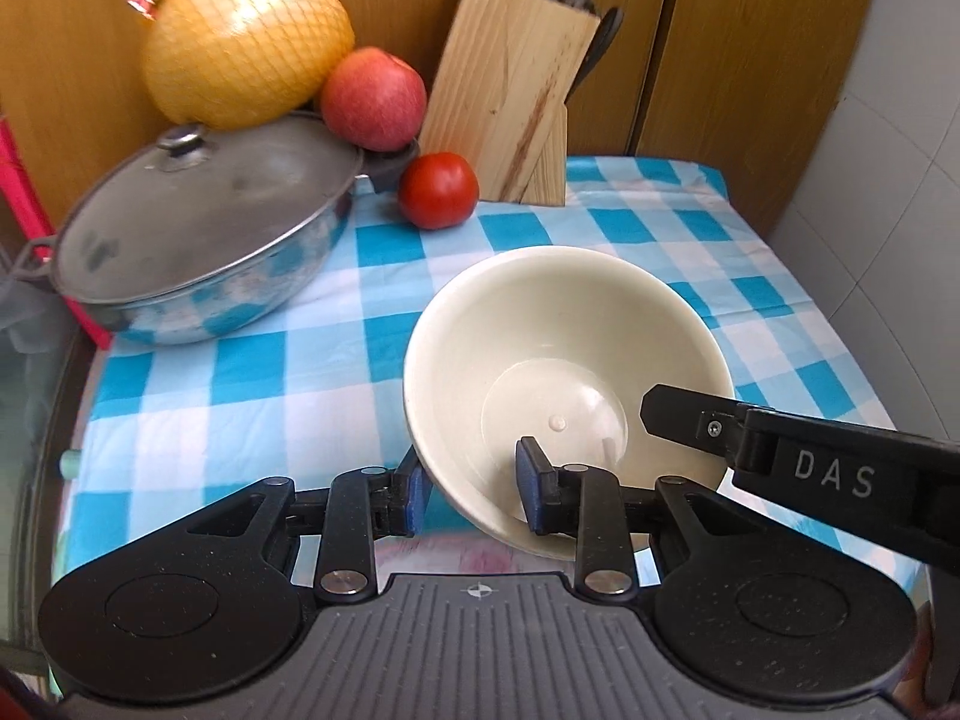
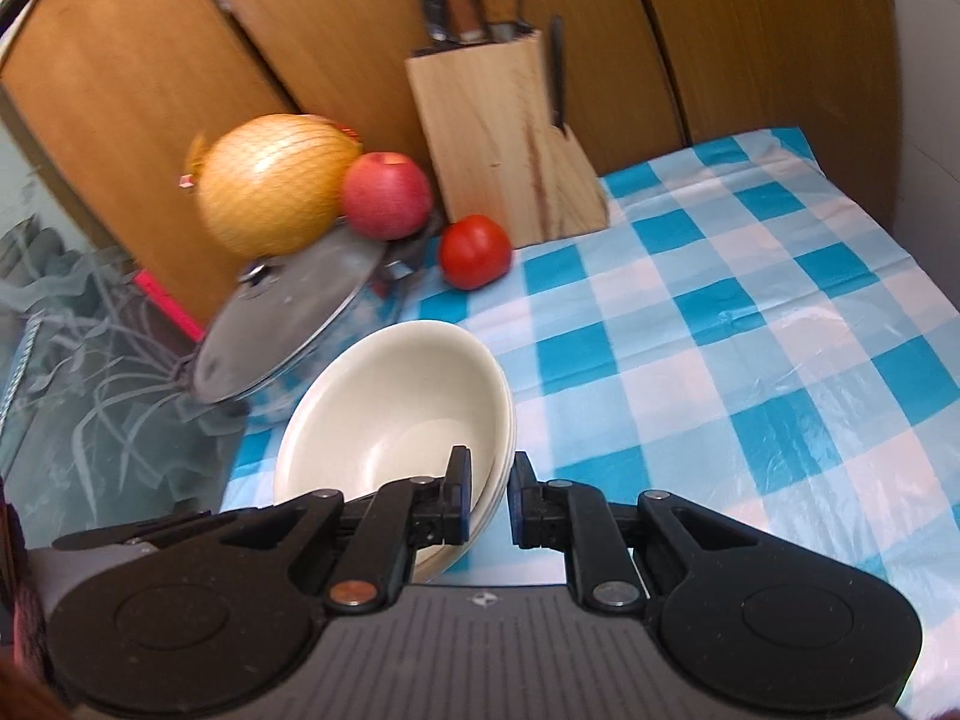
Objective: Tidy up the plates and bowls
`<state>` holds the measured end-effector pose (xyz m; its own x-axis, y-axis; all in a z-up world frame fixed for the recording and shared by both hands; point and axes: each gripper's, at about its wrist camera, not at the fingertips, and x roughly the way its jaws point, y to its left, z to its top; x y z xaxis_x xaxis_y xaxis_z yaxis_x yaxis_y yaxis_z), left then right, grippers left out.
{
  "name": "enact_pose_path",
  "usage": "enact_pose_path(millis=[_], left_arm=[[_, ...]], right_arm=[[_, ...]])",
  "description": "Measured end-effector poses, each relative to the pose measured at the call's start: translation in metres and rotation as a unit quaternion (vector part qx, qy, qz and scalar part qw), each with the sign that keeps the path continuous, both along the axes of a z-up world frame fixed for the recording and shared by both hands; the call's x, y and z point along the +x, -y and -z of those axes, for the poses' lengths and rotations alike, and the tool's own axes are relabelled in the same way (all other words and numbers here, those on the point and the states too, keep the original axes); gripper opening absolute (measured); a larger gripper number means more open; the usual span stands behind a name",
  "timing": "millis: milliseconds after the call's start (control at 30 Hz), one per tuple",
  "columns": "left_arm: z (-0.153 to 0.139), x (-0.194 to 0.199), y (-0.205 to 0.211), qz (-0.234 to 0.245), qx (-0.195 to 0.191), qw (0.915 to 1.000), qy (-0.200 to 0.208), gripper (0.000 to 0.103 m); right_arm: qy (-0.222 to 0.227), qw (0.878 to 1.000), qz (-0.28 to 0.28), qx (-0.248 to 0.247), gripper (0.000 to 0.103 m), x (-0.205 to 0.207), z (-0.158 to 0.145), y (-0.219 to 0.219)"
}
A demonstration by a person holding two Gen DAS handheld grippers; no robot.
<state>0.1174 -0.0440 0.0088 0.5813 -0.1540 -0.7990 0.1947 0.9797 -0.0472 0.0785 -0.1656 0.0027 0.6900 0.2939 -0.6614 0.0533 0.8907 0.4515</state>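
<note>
A cream bowl (image 1: 558, 348) sits tilted over the blue-and-white checked cloth. In the right wrist view it shows as a stack of cream bowls (image 2: 396, 414), rims nested. My left gripper (image 1: 474, 489) straddles the near rim, one blue pad inside and one outside, with a gap at the wall. My right gripper (image 2: 486, 495) straddles the stack's right rim, one pad inside the bowl and one outside, a small gap showing. The right gripper's finger (image 1: 690, 420) reaches into the bowl in the left wrist view.
A lidded steel pot (image 1: 198, 228) stands at the left with a netted pomelo (image 1: 246, 42) and an apple (image 1: 372, 96) behind it. A tomato (image 1: 438, 189) and a wooden knife block (image 1: 510, 96) stand at the back. A wooden wall lies behind.
</note>
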Motion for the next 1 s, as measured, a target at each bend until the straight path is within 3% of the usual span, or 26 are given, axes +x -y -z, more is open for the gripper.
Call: enact_pose_path(millis=[400, 1000], left_arm=[[-0.012, -0.066, -0.025, -0.006, 0.016, 0.9997, 0.015, 0.040], [0.003, -0.102, -0.035, 0.008, 0.013, 0.9997, -0.021, 0.041]], right_arm=[[-0.003, 0.999, -0.034, 0.000, 0.016, -0.058, -0.008, -0.033], [-0.044, 0.998, -0.049, -0.014, 0.017, -0.093, 0.002, -0.049]])
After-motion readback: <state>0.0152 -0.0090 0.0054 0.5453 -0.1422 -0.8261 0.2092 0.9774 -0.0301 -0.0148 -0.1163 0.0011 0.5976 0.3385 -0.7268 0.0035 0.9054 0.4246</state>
